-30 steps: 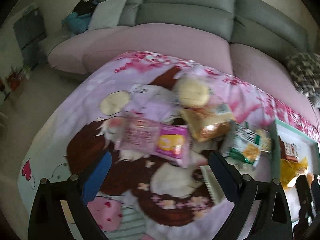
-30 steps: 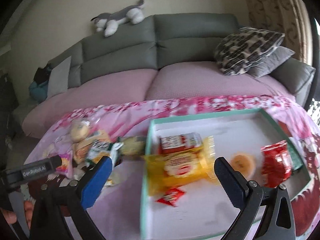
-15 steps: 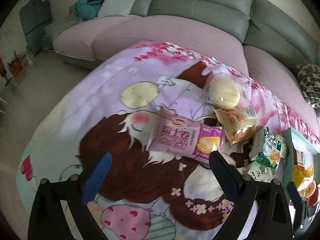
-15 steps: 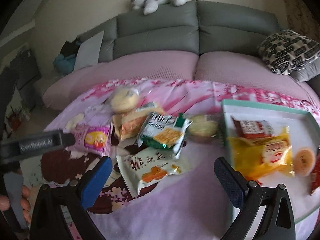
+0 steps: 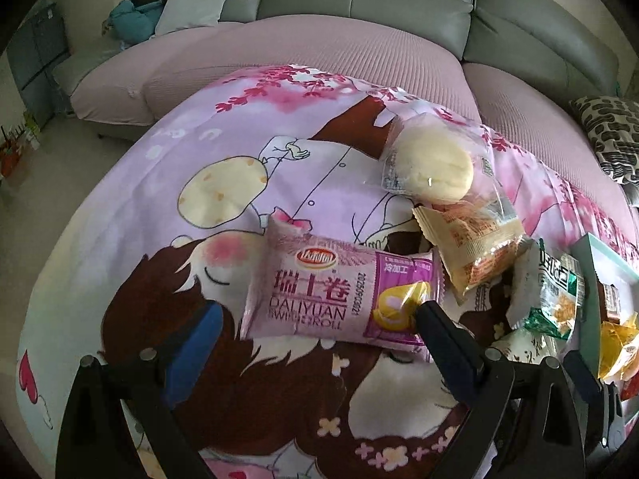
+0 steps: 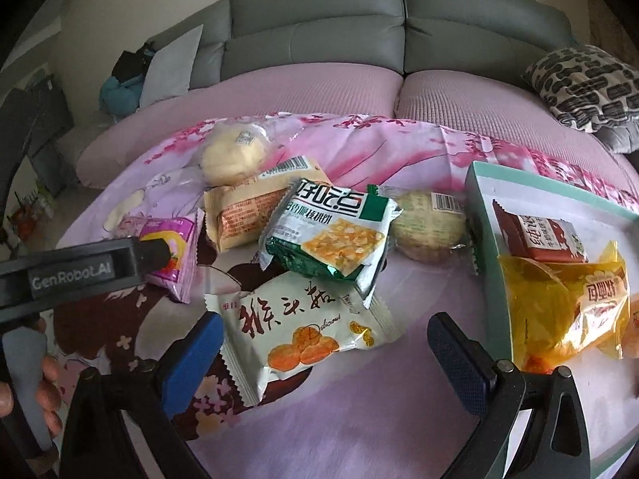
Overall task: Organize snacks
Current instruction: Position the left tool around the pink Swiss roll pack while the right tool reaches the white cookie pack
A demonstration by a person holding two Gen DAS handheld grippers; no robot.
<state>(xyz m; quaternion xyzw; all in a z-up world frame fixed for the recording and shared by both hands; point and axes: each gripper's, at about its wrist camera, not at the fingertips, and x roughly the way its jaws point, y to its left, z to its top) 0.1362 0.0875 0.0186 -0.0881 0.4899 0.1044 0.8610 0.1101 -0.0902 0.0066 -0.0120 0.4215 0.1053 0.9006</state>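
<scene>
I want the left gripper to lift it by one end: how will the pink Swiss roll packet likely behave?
The pink Swiss roll packet looks like a puffy film pillow pack, so it is probably light and soft. Its glossy wrapper may slip between the left gripper's open fingers. Held by the flat crimped end, it would likely droop; squeezing the middle could squash the cake.

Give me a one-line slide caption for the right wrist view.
Open right gripper hovers over a cream snack packet on the pink cloth, beside the teal tray.
</scene>
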